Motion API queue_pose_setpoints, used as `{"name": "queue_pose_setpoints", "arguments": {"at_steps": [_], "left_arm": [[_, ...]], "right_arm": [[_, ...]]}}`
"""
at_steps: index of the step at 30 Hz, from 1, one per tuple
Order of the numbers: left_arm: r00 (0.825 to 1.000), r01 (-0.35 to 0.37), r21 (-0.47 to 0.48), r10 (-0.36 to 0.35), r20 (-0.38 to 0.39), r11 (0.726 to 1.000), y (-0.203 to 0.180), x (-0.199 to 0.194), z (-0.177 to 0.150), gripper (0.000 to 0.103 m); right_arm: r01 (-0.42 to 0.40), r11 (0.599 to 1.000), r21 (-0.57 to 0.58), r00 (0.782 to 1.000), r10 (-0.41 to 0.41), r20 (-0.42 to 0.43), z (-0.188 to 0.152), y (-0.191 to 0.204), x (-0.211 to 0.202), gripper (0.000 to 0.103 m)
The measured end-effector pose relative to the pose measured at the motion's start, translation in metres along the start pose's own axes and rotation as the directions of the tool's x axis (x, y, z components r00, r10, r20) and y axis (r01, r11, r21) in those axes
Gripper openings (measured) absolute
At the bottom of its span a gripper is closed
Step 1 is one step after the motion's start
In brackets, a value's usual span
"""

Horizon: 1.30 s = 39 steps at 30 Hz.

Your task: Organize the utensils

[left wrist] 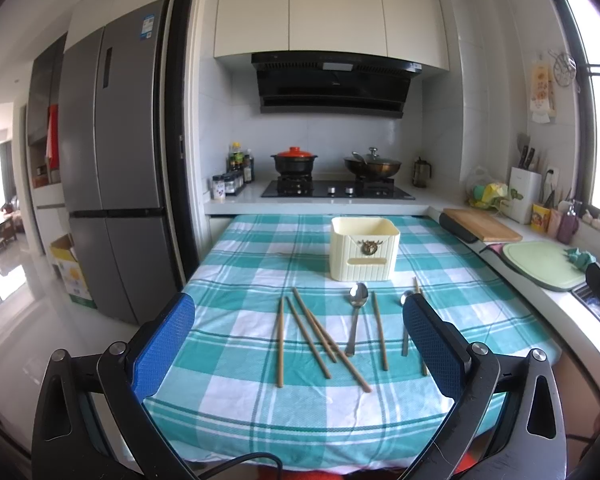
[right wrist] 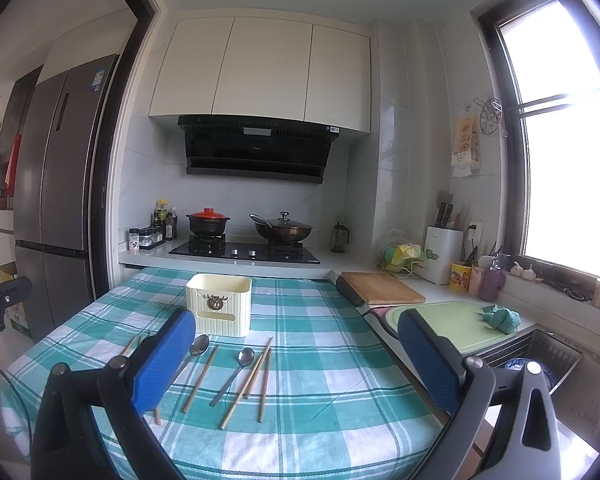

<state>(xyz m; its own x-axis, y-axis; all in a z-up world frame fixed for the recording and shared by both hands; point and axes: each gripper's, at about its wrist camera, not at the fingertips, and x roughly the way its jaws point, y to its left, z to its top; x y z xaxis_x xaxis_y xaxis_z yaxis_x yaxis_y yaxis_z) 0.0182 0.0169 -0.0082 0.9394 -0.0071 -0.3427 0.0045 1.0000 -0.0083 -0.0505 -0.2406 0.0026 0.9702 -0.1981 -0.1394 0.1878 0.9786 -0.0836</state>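
Left gripper (left wrist: 299,344): blue-padded jaws spread wide, nothing held — hovering over the near edge of the table.
Right gripper (right wrist: 296,360): jaws likewise wide apart, nothing held, above the table's near right part.
Chopsticks (left wrist: 312,336): loose wooden sticks lying flat on the checked tablecloth (left wrist: 260,408), some crossing — near side of the holder.
Spoons: one (left wrist: 356,312) between the sticks; a second (right wrist: 236,372) just to its right, handles toward the near edge.
Holder (left wrist: 364,252): cream box, upright, far centre of the table.
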Motion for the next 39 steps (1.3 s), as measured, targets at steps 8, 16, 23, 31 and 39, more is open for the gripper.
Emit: {"name": "queue_pose_setpoints", "arguments": {"at_steps": [8, 16, 23, 31, 39], "left_arm": [[1.000, 0.000, 0.000, 0.000, 0.002, 1.000, -0.0001, -0.0003, -0.0002, 0.103], [1.000, -0.004, -0.001, 0.004, 0.006, 1.000, 0.0010, -0.0008, -0.0020, 0.103], [1.000, -0.005, -0.001, 0.005, 0.005, 1.000, 0.0016, -0.0012, -0.0024, 0.103], [1.000, -0.008, -0.001, 0.008, 0.007, 1.000, 0.0020, -0.0023, -0.0042, 0.103], [1.000, -0.008, -0.001, 0.008, 0.008, 1.000, 0.0021, -0.0024, -0.0040, 0.103]], "right_arm": [[-0.001, 1.000, -0.001, 1.000, 0.001, 0.001, 0.0005, 0.0004, -0.0004, 0.103], [-0.007, 1.000, -0.002, 1.000, 0.007, 0.001, 0.0015, 0.0007, -0.0016, 0.103], [-0.008, 1.000, -0.003, 1.000, 0.008, 0.001, 0.0018, 0.0012, -0.0014, 0.103], [-0.009, 1.000, -0.005, 1.000, 0.009, 0.002, 0.0021, 0.0017, -0.0012, 0.103], [-0.009, 1.000, -0.005, 1.000, 0.009, 0.003, 0.0016, 0.0010, -0.0008, 0.103]]}}
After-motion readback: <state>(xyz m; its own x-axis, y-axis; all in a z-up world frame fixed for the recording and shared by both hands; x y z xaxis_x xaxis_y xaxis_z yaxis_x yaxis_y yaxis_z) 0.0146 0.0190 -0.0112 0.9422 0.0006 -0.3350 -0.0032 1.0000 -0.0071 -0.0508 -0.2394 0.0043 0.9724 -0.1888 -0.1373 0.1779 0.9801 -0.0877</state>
